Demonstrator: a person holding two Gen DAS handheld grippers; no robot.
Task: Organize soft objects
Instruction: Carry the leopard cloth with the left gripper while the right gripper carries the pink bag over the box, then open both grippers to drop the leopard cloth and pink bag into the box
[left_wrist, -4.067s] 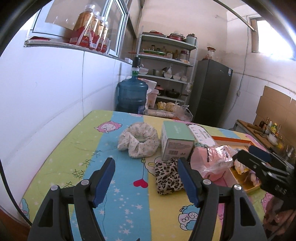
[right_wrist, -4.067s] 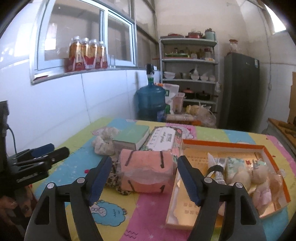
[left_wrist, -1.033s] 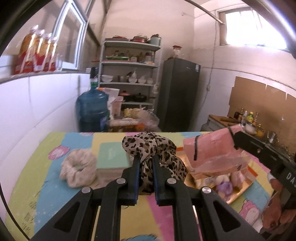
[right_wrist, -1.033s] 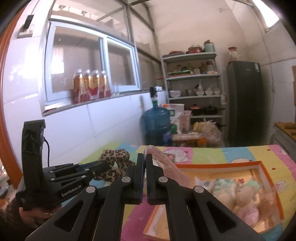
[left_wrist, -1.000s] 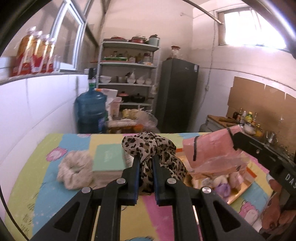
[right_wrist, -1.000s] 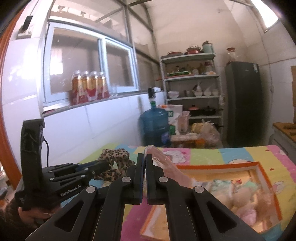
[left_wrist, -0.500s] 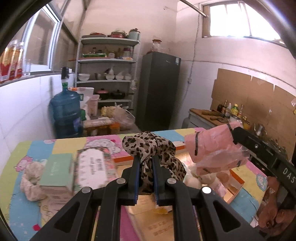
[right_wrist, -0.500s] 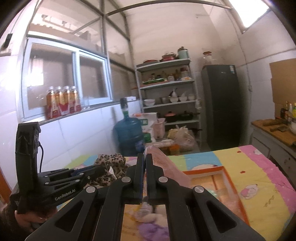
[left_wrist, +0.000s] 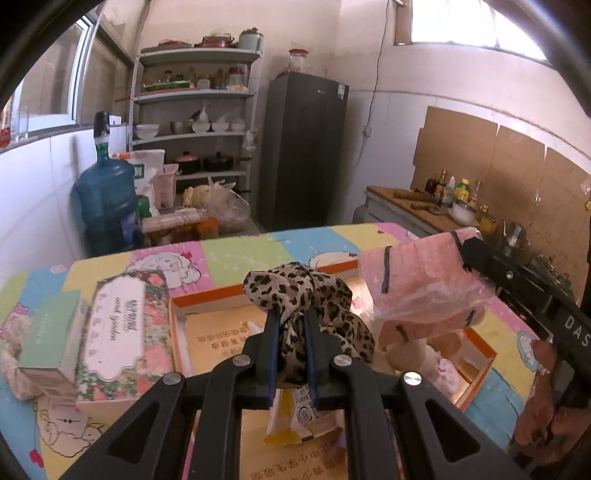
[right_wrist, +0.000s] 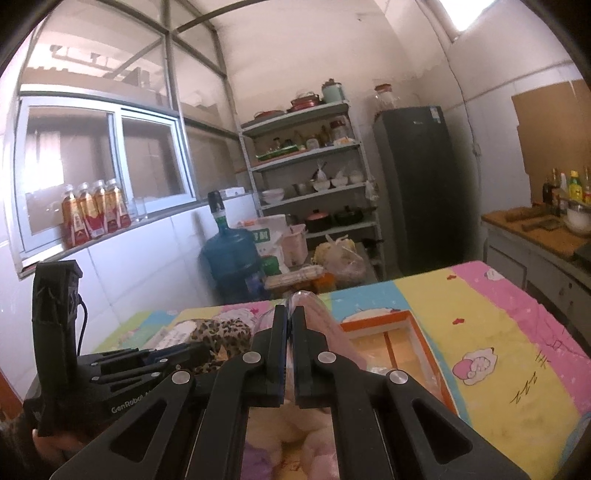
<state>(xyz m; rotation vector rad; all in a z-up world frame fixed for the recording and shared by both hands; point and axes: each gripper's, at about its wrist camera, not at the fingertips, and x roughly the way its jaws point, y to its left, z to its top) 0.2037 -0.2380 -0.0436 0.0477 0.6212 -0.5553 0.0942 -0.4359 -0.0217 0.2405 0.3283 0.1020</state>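
The left gripper is clamped on a leopard-print scrunchie, held up over the orange-rimmed box just ahead of and below it. To its right, the right gripper pinches a pink plastic-wrapped pack above the same box (soft pastel items lie inside). Two tissue boxes and a cream scrunchie rest on the tabletop left of the left gripper.

Two scrunchies: one leopard-print scrunchie, one pale floral scrunchie. One pink wrapped packet. Two boxes stand together: one floral box, one green box. One orange-rimmed tray. Two claws: left claw, right claw.
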